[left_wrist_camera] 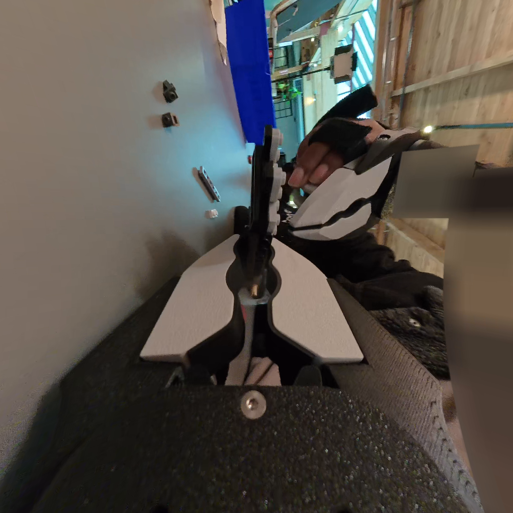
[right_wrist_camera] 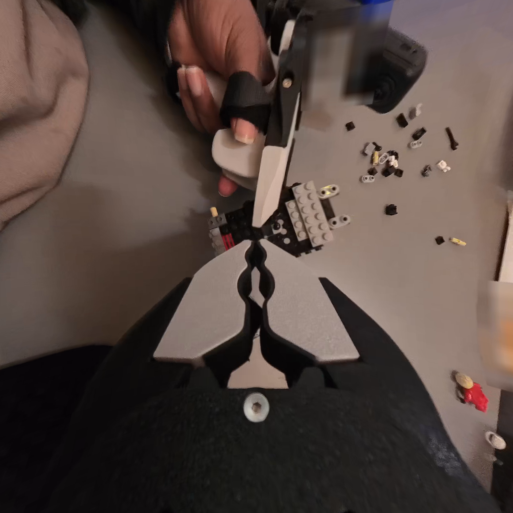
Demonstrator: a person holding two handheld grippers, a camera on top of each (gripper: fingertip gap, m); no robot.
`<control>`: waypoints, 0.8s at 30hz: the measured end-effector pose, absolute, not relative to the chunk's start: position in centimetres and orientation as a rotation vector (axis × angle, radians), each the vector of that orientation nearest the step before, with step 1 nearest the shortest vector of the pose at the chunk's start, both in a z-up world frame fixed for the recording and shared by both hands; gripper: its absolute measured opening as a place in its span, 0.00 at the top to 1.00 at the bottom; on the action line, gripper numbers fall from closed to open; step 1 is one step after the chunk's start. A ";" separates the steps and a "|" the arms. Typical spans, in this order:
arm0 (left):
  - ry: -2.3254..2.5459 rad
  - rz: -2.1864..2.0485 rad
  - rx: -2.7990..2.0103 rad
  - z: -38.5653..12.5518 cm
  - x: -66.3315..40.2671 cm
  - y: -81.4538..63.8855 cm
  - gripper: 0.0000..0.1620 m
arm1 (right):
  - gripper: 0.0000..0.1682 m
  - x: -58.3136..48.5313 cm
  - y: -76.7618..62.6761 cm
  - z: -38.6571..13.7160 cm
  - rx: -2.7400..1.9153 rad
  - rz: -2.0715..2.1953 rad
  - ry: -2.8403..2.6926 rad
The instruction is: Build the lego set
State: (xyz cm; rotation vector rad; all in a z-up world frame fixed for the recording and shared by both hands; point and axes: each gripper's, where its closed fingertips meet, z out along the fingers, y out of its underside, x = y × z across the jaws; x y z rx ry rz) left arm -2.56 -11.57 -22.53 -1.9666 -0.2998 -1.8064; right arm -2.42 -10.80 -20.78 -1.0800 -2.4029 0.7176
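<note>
Here, left gripper (left_wrist_camera: 256, 244) clenched on the edge of the lego assembly (left_wrist_camera: 266, 191), held clear of the grey table (left_wrist_camera: 97, 138) with its studded grey face turned toward the right gripper (left_wrist_camera: 294, 224). Seen from the right wrist, right gripper (right_wrist_camera: 256, 244) pinched nearly shut at the assembly's narrow black waist (right_wrist_camera: 256, 231), tips meeting the left gripper (right_wrist_camera: 259, 219) from the opposite side. Long axis of the assembly (right_wrist_camera: 277, 222) crosswise to both tools, grey stud plate (right_wrist_camera: 311, 213) off to the right, red-and-grey end (right_wrist_camera: 222, 236) to the left. Both tools equally near, touching the same middle. Judged: a seating or re-gripping move pending at that waist.

Counted: one assembly, two grippers, roughly twenty loose pieces (right_wrist_camera: 388, 161) scattered far right on the table (right_wrist_camera: 125, 222), one red figure (right_wrist_camera: 473, 394) near right.
</note>
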 end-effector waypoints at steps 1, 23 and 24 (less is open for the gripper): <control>-0.309 -1.837 -1.947 -22.4 -2.6 -11.6 0.92 | 1.00 -2.4 -10.5 -20.6 -1.067 0.698 -2.396; -0.312 -1.762 -2.025 -23.7 -2.8 -11.6 0.93 | 0.94 -2.3 -10.8 -24.0 -0.924 0.444 -2.536; -0.311 -1.758 -2.021 -23.6 -2.8 -11.5 0.92 | 0.94 -2.3 -10.8 -23.8 -0.942 0.473 -2.500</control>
